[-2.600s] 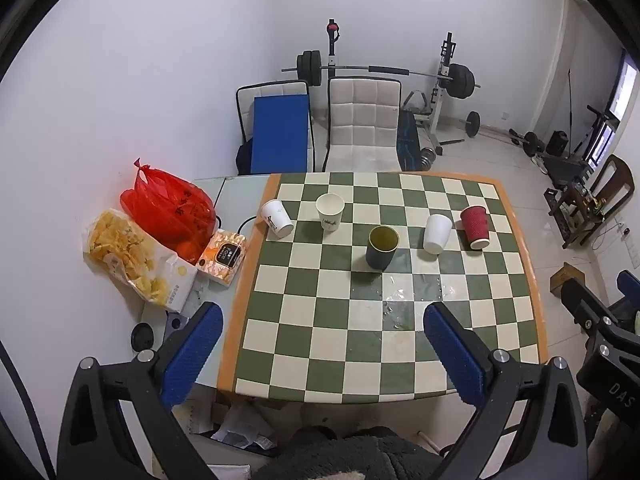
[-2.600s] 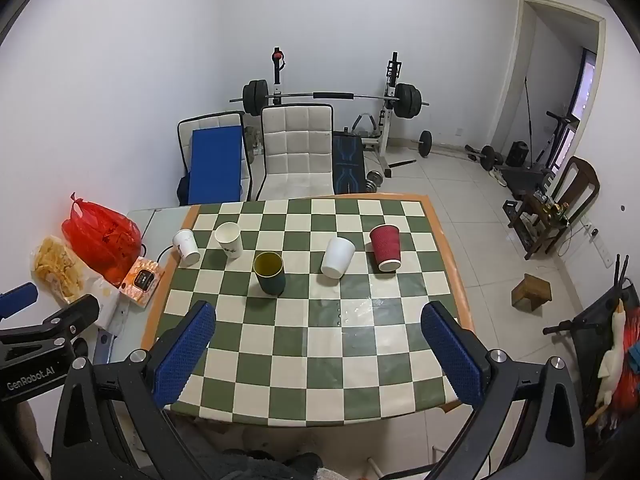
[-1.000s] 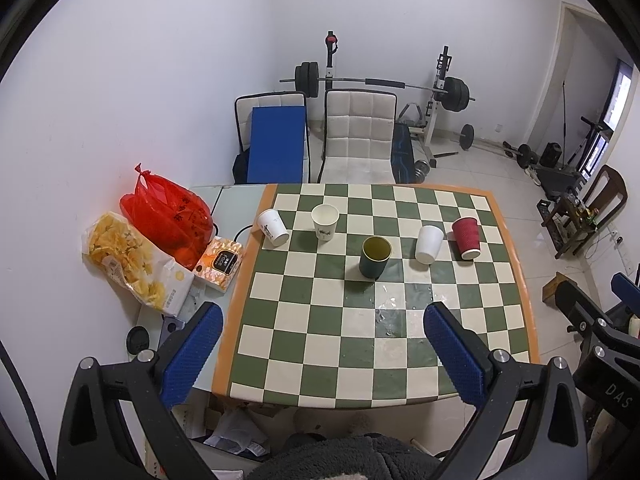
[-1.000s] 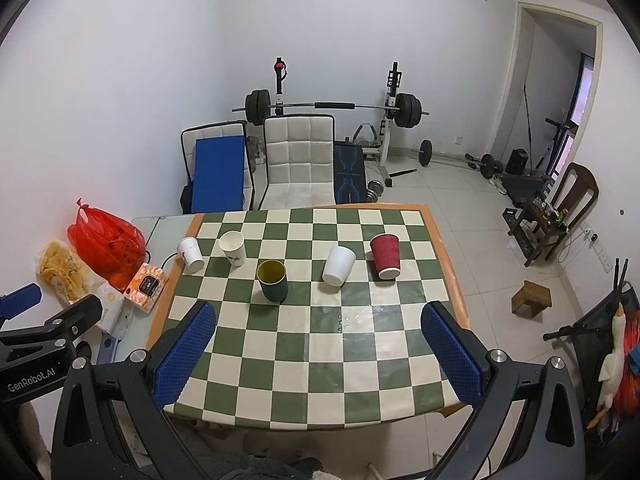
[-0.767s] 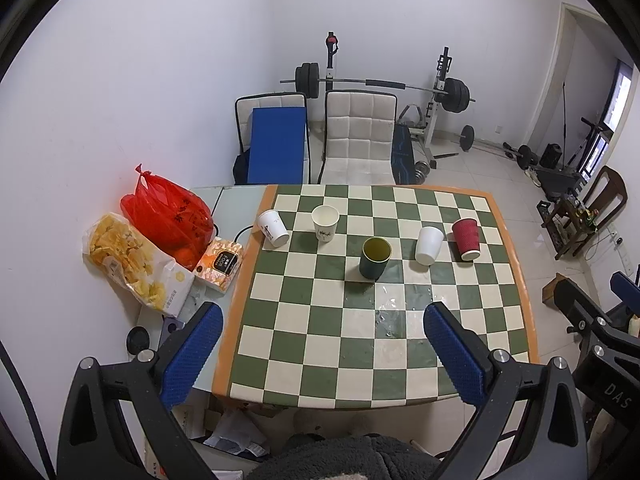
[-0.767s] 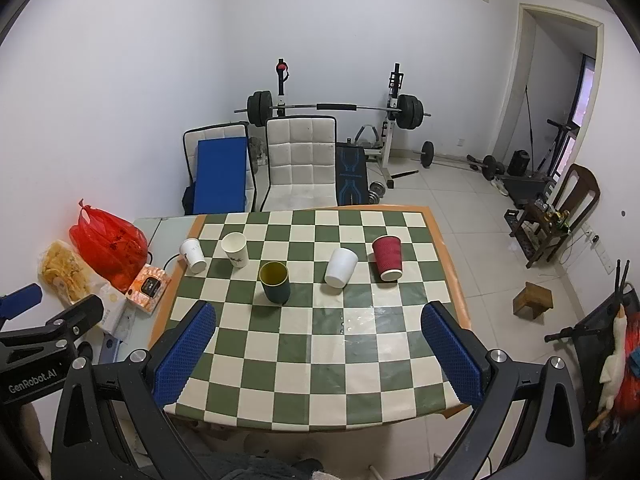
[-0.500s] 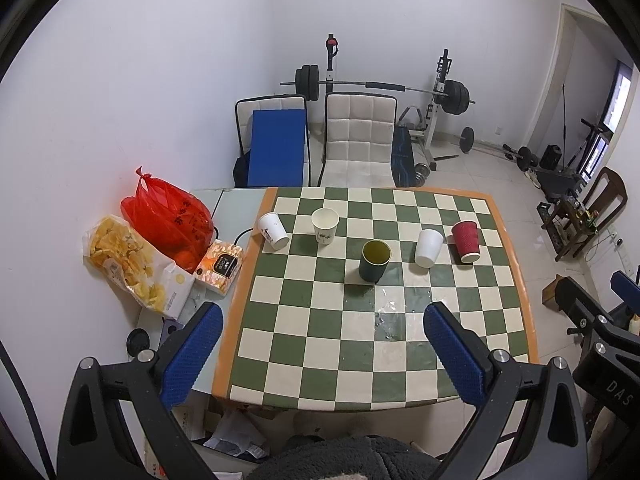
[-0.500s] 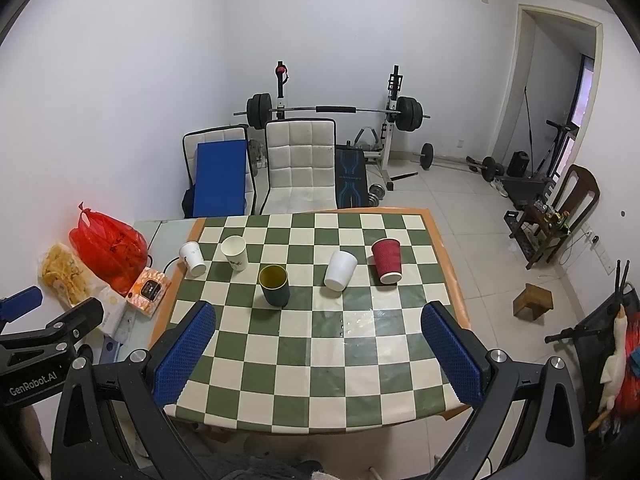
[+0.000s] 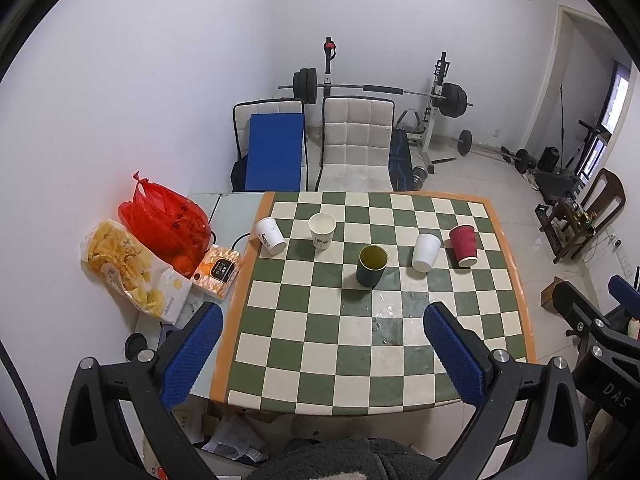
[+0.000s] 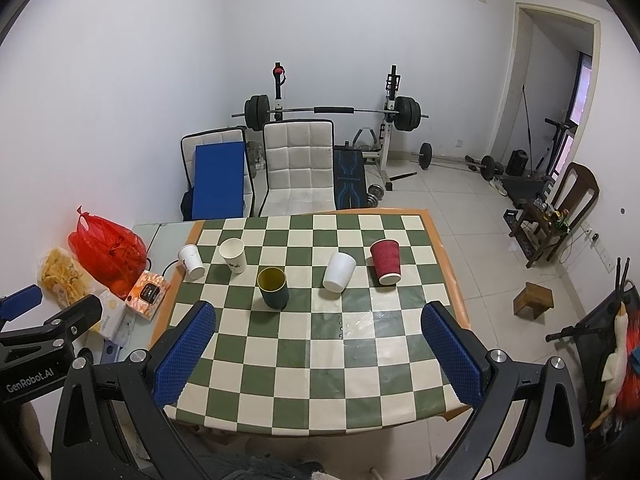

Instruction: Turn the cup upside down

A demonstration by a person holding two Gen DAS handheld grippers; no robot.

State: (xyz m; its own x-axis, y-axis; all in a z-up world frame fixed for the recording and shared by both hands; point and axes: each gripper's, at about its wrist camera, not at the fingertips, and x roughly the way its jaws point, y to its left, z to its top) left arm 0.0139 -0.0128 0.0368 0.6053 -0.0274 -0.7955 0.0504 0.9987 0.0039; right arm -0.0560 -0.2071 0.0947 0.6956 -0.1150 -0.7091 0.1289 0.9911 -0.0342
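Several cups stand in a row on the green-and-white checkered table (image 9: 360, 352). A dark green cup (image 9: 372, 266) and a white paper cup (image 9: 322, 231) stand mouth up. A white cup (image 9: 271, 236), another white cup (image 9: 425, 252) and a red ribbed cup (image 9: 464, 245) stand upside down. The green cup (image 10: 273, 288) and the red cup (image 10: 386, 261) also show in the right wrist view. My left gripper (image 9: 324, 354) and right gripper (image 10: 316, 352) are open and empty, high above the table's near edge.
A red bag (image 9: 166, 226), a snack bag (image 9: 128, 264) and an orange box (image 9: 218, 272) lie on a side table at the left. Two chairs (image 9: 356, 144) and a barbell rack (image 9: 376, 90) stand behind the table. A small wooden stool (image 10: 534, 299) sits on the floor at the right.
Both grippers have risen and drawn back, so the table and cups look smaller and farther. The cups have not moved.
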